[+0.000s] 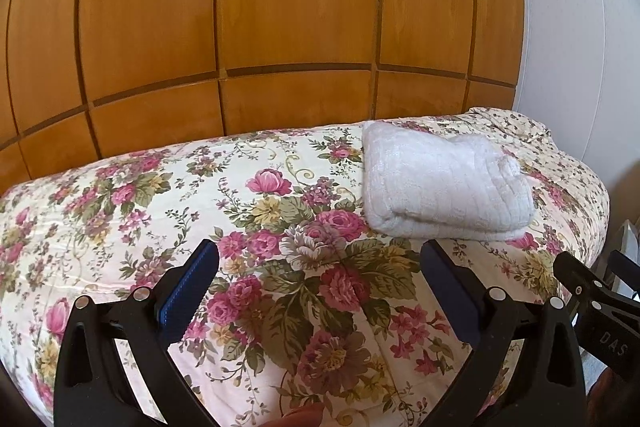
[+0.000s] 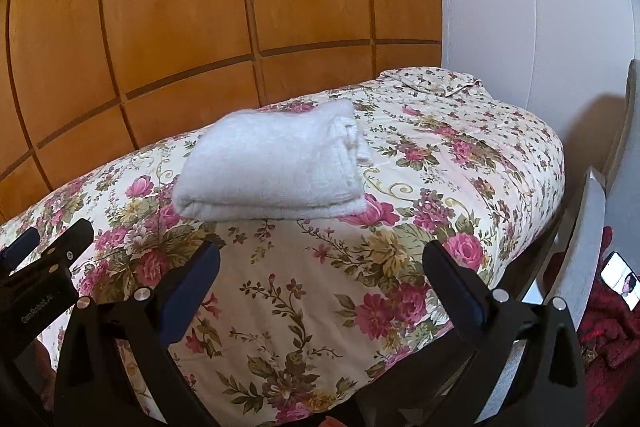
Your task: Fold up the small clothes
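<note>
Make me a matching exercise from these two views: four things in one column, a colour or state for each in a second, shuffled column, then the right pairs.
Things:
1. white garment
2. bedspread
3. wardrobe
4. left tongs

Colour or state:
A. glossy orange-brown wood panels
B. open, holding nothing
C. folded, lying on the bed
D. cream with pink roses and green leaves

Pairs: 1-C, 2-D, 3-A, 4-B
</note>
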Demonstrator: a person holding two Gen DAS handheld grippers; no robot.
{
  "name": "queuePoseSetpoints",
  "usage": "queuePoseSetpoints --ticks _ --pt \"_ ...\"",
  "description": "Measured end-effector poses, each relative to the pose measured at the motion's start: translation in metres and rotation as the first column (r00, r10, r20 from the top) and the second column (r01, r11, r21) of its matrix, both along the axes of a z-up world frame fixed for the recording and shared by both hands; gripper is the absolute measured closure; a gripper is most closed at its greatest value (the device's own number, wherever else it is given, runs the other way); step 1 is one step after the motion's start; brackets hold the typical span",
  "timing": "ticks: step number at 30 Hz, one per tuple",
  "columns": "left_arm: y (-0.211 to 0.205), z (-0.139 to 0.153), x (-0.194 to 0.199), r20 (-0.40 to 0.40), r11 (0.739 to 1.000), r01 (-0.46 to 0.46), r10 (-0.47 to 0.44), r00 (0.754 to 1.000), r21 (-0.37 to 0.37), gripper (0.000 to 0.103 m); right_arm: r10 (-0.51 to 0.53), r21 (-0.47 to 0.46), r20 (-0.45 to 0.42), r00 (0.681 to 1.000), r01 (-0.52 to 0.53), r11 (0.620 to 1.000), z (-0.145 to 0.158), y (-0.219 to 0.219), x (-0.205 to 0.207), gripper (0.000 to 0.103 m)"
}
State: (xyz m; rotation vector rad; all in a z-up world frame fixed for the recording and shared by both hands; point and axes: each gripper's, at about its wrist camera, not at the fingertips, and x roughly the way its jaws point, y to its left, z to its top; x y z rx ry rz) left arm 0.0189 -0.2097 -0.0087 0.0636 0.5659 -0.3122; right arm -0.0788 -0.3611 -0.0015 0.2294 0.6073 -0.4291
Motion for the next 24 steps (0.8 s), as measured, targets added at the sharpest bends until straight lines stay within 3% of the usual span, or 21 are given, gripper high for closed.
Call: queuePoseSetpoints --ticks 24 --pt "-0.0026 -0.0059 0.0030 -0.022 1.000 0.011 -0.011 1.000 0.005 0.003 0.010 0.003 -0.006 1.000 -0.010 1.000 -0.0024 0.0012 0.0010 0.002"
